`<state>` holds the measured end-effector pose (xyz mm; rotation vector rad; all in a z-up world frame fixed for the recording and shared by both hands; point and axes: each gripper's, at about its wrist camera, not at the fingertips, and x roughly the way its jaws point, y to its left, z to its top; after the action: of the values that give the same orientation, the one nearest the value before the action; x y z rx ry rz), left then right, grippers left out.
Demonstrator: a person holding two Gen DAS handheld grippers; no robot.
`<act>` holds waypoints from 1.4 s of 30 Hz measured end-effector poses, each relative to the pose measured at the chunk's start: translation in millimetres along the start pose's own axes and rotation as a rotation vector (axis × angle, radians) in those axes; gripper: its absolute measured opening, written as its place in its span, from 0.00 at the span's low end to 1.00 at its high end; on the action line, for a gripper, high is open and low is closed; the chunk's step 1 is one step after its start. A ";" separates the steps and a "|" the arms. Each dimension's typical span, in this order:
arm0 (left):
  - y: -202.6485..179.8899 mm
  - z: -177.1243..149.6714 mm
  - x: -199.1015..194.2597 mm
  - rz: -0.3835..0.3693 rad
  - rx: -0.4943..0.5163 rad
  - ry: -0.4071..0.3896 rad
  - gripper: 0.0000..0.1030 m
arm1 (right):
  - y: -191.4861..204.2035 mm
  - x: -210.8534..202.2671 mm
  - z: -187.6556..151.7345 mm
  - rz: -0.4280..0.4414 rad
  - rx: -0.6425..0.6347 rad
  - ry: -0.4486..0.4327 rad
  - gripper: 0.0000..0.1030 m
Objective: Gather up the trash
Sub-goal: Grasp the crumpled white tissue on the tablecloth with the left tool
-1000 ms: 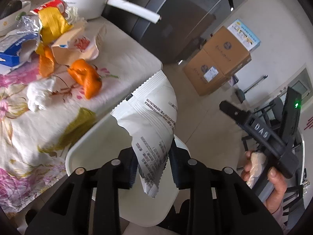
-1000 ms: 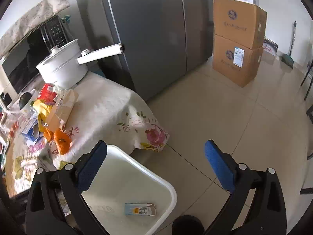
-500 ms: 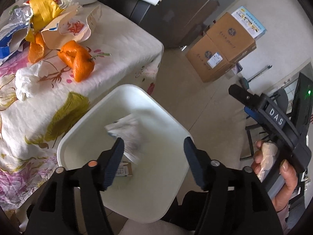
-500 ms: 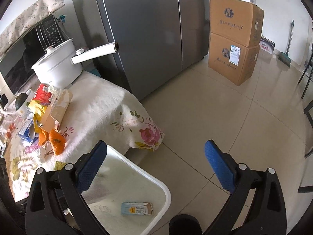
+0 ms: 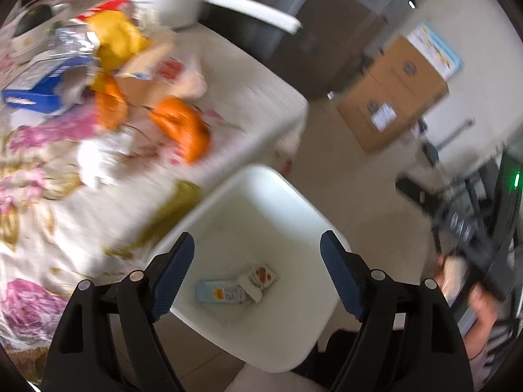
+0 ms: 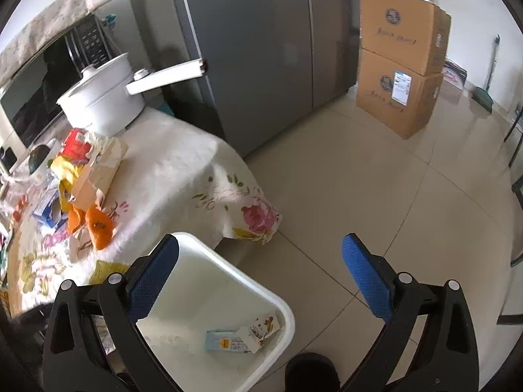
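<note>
A white bin point(image 5: 261, 183) stands on the floor beside the table; it also shows in the right wrist view point(image 6: 278, 307). Inside lie a pale blue carton point(image 5: 219, 292) and a white wrapper point(image 5: 258, 277), also seen in the right wrist view as carton point(image 6: 225, 341) and wrapper point(image 6: 260, 328). My left gripper point(image 5: 256, 264) is open and empty above the bin. My right gripper point(image 6: 260, 281) is open and empty over the bin's edge. Trash lies on the table: an orange wrapper point(image 5: 181, 129), a torn paper box point(image 6: 98, 176), a white crumpled wad point(image 5: 98, 160).
A flowered tablecloth point(image 6: 183, 176) covers the table. A white pot point(image 6: 101, 98) with a long handle stands at its back, beside a microwave point(image 6: 42, 91). A grey fridge point(image 6: 261, 42) and stacked cardboard boxes point(image 6: 398, 65) stand beyond on tiled floor.
My left gripper opened and let go of the white wrapper, which fell into the bin beside the carton. The left view has swung toward the table and is blurred.
</note>
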<state>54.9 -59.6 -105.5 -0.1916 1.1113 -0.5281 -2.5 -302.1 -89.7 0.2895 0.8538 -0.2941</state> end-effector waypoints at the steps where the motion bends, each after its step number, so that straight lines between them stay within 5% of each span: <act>1: 5.9 3.1 -3.5 0.005 -0.020 -0.011 0.75 | 2.1 1.0 -0.5 0.003 -0.004 0.004 0.93; 9: 67.8 23.9 -16.2 0.055 -0.233 -0.083 0.78 | 19.8 5.2 -3.7 0.030 -0.050 0.032 0.93; 18: 98.9 33.2 3.5 0.063 -0.391 -0.079 0.78 | 29.9 6.4 -5.1 0.058 -0.082 0.051 0.93; 32: 105.1 44.0 20.7 0.150 -0.395 -0.109 0.77 | 37.9 11.5 -7.9 0.078 -0.096 0.086 0.93; 42: 96.0 42.7 25.6 0.237 -0.300 -0.095 0.31 | 49.9 14.3 -8.1 0.090 -0.111 0.096 0.93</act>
<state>131.1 5.7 -145.9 -0.3374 1.0997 -0.1384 19.1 -255.1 -99.2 0.2388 0.9454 -0.1491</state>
